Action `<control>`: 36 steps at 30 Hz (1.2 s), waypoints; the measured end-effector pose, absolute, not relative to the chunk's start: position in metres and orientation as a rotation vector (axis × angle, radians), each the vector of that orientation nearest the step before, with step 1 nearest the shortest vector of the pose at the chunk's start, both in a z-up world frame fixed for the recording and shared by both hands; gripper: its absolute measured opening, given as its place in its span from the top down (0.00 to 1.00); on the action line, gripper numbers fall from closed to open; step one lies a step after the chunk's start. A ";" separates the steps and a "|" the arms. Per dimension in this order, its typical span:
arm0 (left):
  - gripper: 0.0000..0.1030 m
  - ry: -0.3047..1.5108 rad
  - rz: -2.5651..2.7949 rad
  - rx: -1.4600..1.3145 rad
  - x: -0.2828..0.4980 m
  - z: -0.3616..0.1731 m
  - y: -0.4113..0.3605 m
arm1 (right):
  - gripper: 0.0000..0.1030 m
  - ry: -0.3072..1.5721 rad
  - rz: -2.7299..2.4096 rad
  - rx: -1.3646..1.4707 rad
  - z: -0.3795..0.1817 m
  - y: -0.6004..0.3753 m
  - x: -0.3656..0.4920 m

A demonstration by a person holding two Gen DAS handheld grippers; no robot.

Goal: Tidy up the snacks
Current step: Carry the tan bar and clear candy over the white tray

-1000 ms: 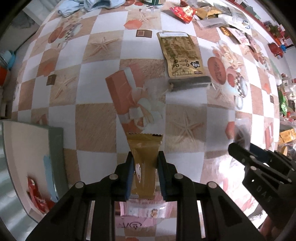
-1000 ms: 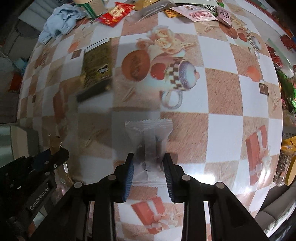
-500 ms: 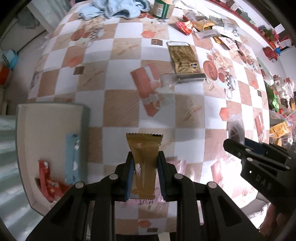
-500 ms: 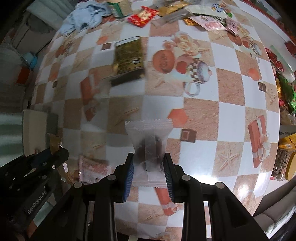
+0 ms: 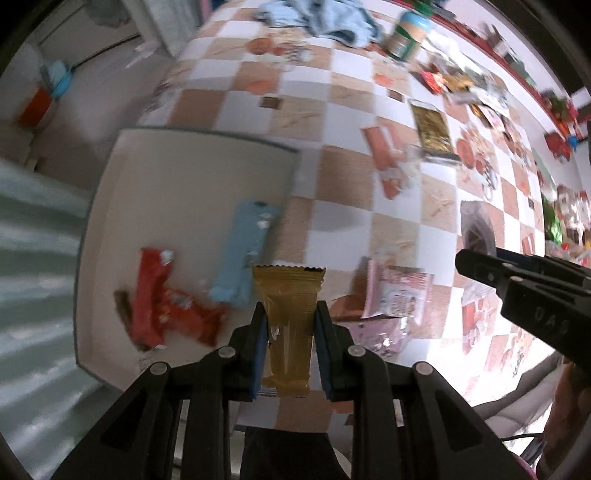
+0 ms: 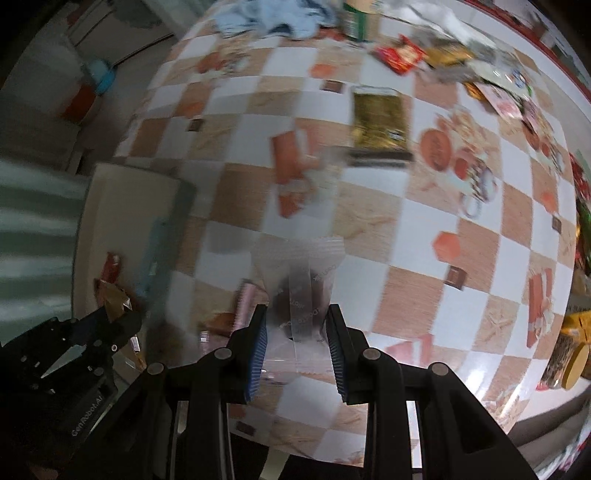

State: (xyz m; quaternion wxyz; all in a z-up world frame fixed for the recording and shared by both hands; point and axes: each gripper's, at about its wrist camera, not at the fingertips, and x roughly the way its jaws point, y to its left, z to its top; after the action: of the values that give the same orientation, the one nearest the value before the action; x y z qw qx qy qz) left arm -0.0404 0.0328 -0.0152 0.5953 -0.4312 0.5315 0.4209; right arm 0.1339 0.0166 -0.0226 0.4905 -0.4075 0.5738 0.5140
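My left gripper [image 5: 289,314] is shut on a gold snack packet [image 5: 289,295], held high above the table near the right edge of a white tray [image 5: 177,177]. In the tray lie a red wrapper [image 5: 153,295] and a light blue packet [image 5: 243,251]. My right gripper [image 6: 297,317] is shut on a clear packet with a dark snack inside [image 6: 299,284], above the checked tablecloth. The right gripper also shows at the right of the left wrist view [image 5: 517,277], and the left gripper at the lower left of the right wrist view [image 6: 110,325].
A pink packet [image 5: 399,295] lies beside the tray. A gold pouch [image 6: 378,118] lies mid-table. More snacks [image 6: 402,55], a green jar [image 5: 408,33] and a blue cloth [image 5: 332,22] crowd the far edge. Packets and a yellow-lidded jar [image 6: 574,362] sit at the right.
Both grippers have risen and moved left toward the tray with their packets still held. The tray now fills much of the left wrist view.
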 end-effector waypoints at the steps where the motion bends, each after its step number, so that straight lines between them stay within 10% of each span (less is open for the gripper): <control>1: 0.75 1.228 0.990 -1.010 -0.047 -0.015 0.032 | 0.68 1.384 1.261 -1.000 -0.021 0.020 0.127; 36: 0.75 1.205 1.212 -1.117 -0.183 -0.037 0.060 | 0.68 1.308 1.516 -1.215 -0.045 0.077 -0.049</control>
State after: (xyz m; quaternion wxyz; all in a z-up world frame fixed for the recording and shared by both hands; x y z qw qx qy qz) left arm -0.1829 0.0600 -0.0373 0.5228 -0.4663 0.5032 0.5060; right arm -0.0491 0.0770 -0.0448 0.3890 -0.4778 0.5145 0.5963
